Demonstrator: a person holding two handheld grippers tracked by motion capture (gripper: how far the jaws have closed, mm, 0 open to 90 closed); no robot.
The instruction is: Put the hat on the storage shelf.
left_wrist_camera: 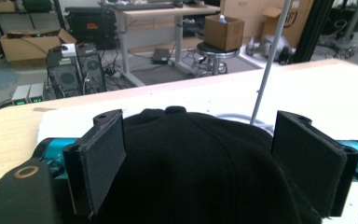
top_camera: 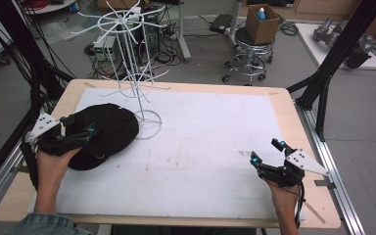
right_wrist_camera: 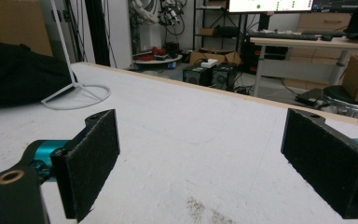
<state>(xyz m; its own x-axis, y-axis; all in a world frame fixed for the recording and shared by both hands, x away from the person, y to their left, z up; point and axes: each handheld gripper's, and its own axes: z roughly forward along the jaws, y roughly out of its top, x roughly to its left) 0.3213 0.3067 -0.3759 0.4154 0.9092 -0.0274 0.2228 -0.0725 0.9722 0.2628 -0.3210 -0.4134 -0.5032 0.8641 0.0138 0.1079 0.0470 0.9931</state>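
A black cap (top_camera: 108,132) lies on the white mat (top_camera: 200,142) at the left, next to the ring base of a white wire rack (top_camera: 133,63). My left gripper (top_camera: 81,125) is open at the cap's near-left side, one jaw over the cap and one beside it. In the left gripper view the cap (left_wrist_camera: 200,163) bulges between the two wide-apart pads (left_wrist_camera: 103,158). My right gripper (top_camera: 267,151) rests open at the mat's right, nothing between its pads (right_wrist_camera: 91,154). From there the cap (right_wrist_camera: 18,70) and the rack's base ring (right_wrist_camera: 77,95) show far off at the left.
The rack's thin pole (left_wrist_camera: 269,60) rises just behind the cap, with wire arms spreading overhead. A black frame post (top_camera: 333,63) stands off the table's right corner. A stool carrying a cardboard box (top_camera: 262,22) stands on the floor beyond the far edge.
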